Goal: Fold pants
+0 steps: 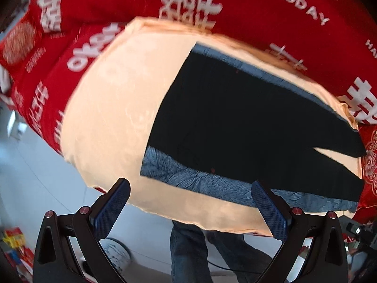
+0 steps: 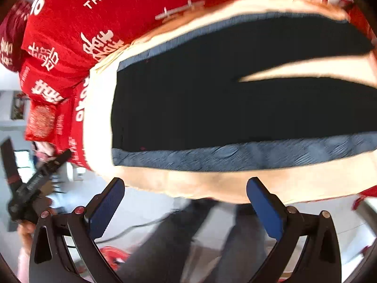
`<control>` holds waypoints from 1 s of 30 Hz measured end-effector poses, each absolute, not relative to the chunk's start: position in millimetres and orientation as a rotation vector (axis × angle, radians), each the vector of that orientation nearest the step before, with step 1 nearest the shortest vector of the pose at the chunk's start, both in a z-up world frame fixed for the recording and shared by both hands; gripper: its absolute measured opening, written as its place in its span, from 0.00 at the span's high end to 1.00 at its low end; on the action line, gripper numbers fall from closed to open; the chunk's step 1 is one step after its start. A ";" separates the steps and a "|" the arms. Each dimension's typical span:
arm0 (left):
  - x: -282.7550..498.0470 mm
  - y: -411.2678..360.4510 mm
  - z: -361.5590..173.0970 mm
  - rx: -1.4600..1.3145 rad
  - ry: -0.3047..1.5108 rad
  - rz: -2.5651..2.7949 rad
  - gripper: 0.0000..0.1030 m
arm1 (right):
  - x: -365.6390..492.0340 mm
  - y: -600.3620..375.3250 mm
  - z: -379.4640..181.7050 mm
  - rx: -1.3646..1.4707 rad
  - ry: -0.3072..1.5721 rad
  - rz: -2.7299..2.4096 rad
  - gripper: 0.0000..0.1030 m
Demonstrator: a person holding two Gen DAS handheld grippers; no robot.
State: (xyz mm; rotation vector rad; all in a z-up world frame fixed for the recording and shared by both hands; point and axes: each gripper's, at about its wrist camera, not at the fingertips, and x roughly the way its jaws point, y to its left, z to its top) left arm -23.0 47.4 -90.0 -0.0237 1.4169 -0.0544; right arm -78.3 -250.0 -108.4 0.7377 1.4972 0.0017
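Blue-padded fingers (image 1: 110, 210) of left gripper (image 1: 190, 210) nearest, spread wide, jaws released, nothing between. Same with right gripper (image 2: 186, 207): jaws released, fingers (image 2: 106, 210) apart, hovering off the bed's near edge. Below both, jeans-clad legs (image 1: 188, 247) and pale floor (image 1: 35, 176).

Black pants (image 1: 235, 122) flat on a blue mat (image 1: 188, 181), mat on a cream blanket (image 1: 110, 108), blanket on a red cover (image 1: 247, 4). Waist end toward the left in both views, two legs running right with a narrow wedge of cream showing between them. Blue strip bare along the near side of the pants, thinner strip along the far side.

White print on the red cover: "THE BIG DAY" readable, only partly in right wrist view; large Chinese double-happiness characters (image 1: 188, 7); other lettering too blurred to read. Small print on left gripper's body in right wrist view, not legible.

Cream margin broad beyond the waist, narrow at the near edge, where the blanket drops off the bed. Open air between both grippers and that edge. Left gripper also visible low at left in right wrist view (image 2: 30, 184), held in a hand (image 2: 26, 231), well apart from the pants.
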 end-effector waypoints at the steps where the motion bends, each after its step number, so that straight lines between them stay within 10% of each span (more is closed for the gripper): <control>1: -23.9 52.2 -102.3 -0.038 1.429 -0.063 0.00 | -79.8 -244.1 -117.3 0.770 1.496 0.022 0.00; 7: -31.6 84.8 -177.3 -0.120 1.481 -0.100 0.00 | -85.0 -187.3 -202.7 0.976 1.491 0.141 0.02; 10: -34.4 94.8 -202.6 -0.197 1.483 -0.149 0.00 | -87.6 -163.9 -252.8 1.049 1.494 0.153 0.27; 21: -38.0 104.9 -236.4 -0.389 1.494 -0.293 0.00 | -93.3 -149.0 -309.9 1.250 1.291 0.166 0.33; 25: -34.0 97.9 -233.3 -0.517 1.511 -0.328 0.00 | -80.1 -156.6 -308.2 1.389 1.226 0.144 0.88; 30: -13.6 92.7 -228.5 -0.655 1.447 -0.286 0.06 | -69.5 -157.7 -259.5 1.349 1.147 0.300 0.91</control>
